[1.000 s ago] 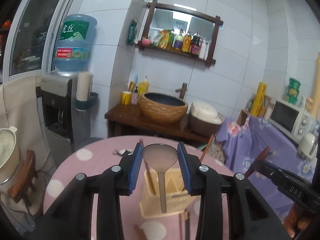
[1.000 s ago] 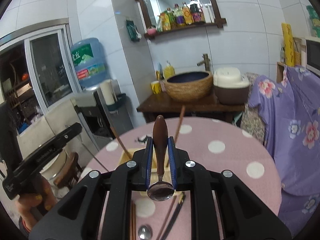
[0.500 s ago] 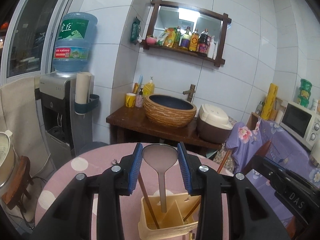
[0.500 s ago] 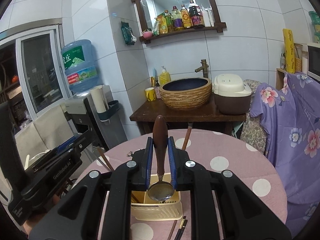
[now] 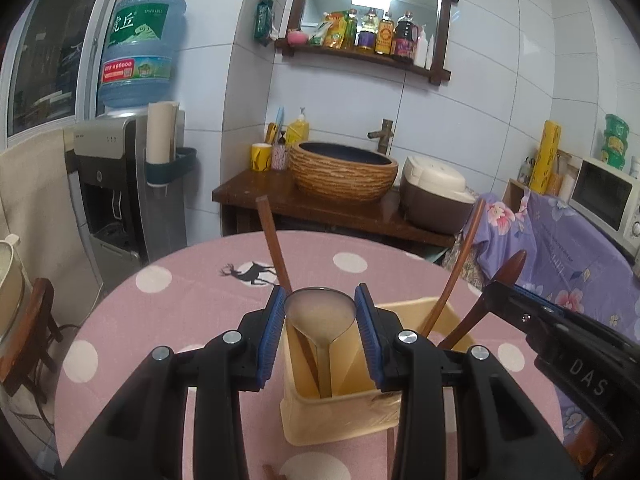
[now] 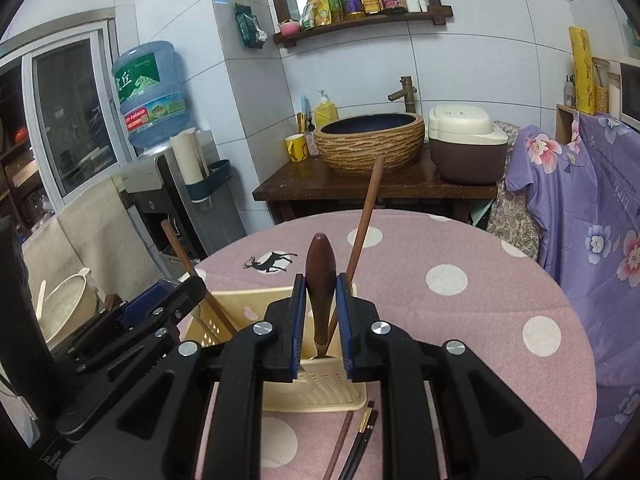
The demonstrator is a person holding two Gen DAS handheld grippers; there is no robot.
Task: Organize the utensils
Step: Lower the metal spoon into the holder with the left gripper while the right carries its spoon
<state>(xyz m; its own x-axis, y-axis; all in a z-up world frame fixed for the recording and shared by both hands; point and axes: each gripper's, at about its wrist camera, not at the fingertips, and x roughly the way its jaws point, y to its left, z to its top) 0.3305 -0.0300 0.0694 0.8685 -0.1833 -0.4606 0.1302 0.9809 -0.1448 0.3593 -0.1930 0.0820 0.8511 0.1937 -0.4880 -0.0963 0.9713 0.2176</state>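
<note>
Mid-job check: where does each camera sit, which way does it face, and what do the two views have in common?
Left wrist: sits on the left tool, facing over the round pink dotted table toward the sink wall; its blue pads hold a metal spoon, and the right tool shows at right.
Right wrist: sits on the right tool, same heading, clamping a brown wooden-handled spoon; the left tool shows at left.
Shared: the cream plastic utensil holder.

Water dispenser (image 5: 116,184) left, woven basin (image 5: 343,172) on wooden counter (image 5: 320,210), rice cooker (image 5: 434,190) beside basin
</note>
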